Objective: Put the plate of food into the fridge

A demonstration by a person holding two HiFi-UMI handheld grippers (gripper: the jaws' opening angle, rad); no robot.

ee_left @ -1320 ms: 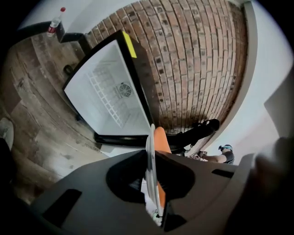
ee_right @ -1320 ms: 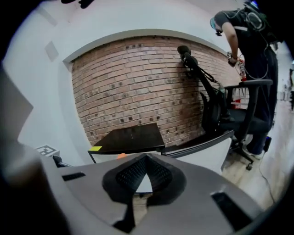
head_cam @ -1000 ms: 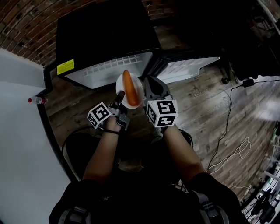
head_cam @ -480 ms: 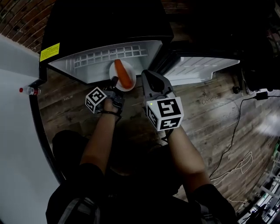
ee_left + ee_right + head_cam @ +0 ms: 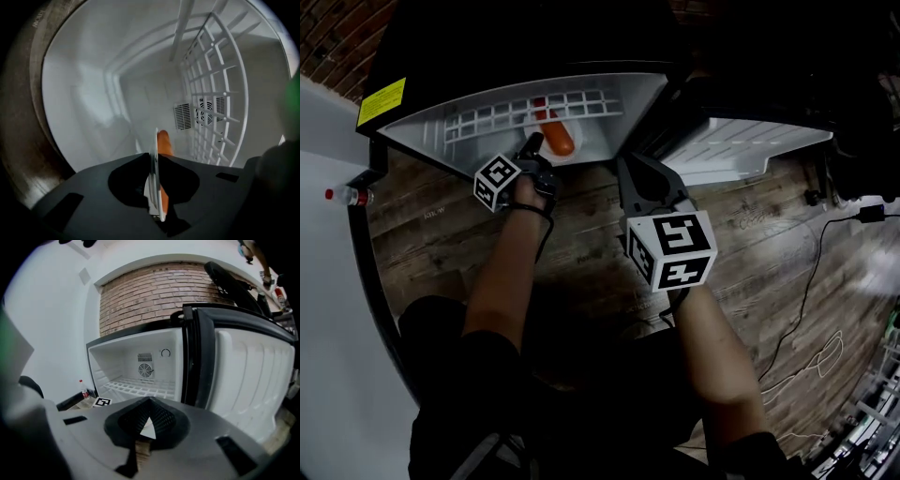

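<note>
A white plate (image 5: 573, 154) carries a long orange piece of food (image 5: 557, 134). My left gripper (image 5: 533, 143) is shut on the plate's near rim and holds it inside the open fridge (image 5: 487, 117), over the white wire shelf (image 5: 502, 120). In the left gripper view the plate (image 5: 153, 180) stands edge-on between the jaws, the orange food (image 5: 163, 142) shows beyond them, and the wire shelf (image 5: 213, 103) runs along the right. My right gripper (image 5: 639, 176) hangs back in front of the fridge, shut and empty; its jaws (image 5: 148, 405) meet at the tips.
The fridge door (image 5: 755, 148) stands open to the right, its white inner lining (image 5: 251, 369) close beside my right gripper. A small bottle (image 5: 345, 196) lies on the wooden floor by the white wall at left. Cables (image 5: 811, 281) trail across the floor at right.
My left gripper has carried the plate forward from in front of the fridge to inside it, above the wire shelf. The right gripper stayed behind, shut.
</note>
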